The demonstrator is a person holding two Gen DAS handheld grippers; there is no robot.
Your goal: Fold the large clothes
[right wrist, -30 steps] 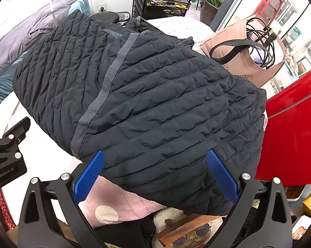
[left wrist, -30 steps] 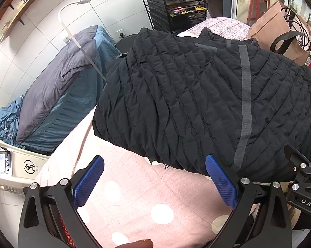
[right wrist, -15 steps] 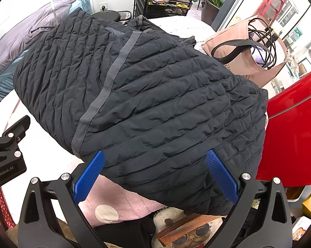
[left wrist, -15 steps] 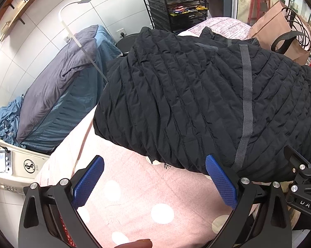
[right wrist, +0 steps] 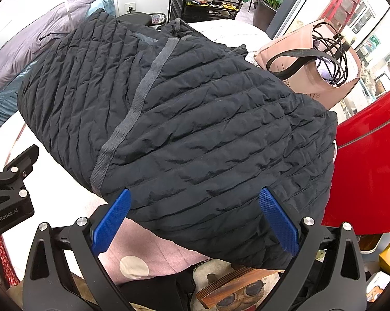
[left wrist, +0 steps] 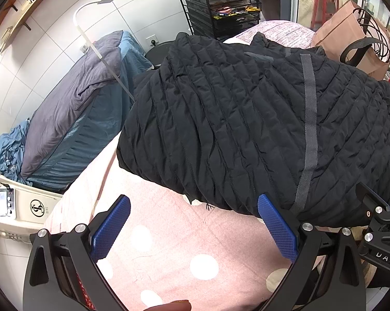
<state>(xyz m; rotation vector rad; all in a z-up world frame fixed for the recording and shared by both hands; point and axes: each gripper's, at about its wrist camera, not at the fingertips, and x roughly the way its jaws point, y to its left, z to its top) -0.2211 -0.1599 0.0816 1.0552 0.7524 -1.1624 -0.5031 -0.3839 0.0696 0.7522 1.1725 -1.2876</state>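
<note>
A large black quilted jacket (left wrist: 241, 129) with a grey strip down its middle lies bunched on a pink polka-dot bedcover (left wrist: 174, 246). My left gripper (left wrist: 195, 223) hovers open just short of the jacket's near edge, nothing between its blue pads. In the right wrist view the same jacket (right wrist: 195, 129) fills the middle. My right gripper (right wrist: 195, 220) is open too, its blue fingers (right wrist: 111, 223) spread over the jacket's near hem, holding nothing. Each gripper's black body shows at the edge of the other's view.
A pink tote bag (right wrist: 324, 62) with black cables sits behind the jacket on the right. A grey and blue duvet pile (left wrist: 73, 119) lies at left, a black drawer rack (left wrist: 220, 7) at the back. A red panel (right wrist: 371, 160) stands at right.
Both views have drifted very slightly; the jacket and both open grippers keep nearly the same places.
</note>
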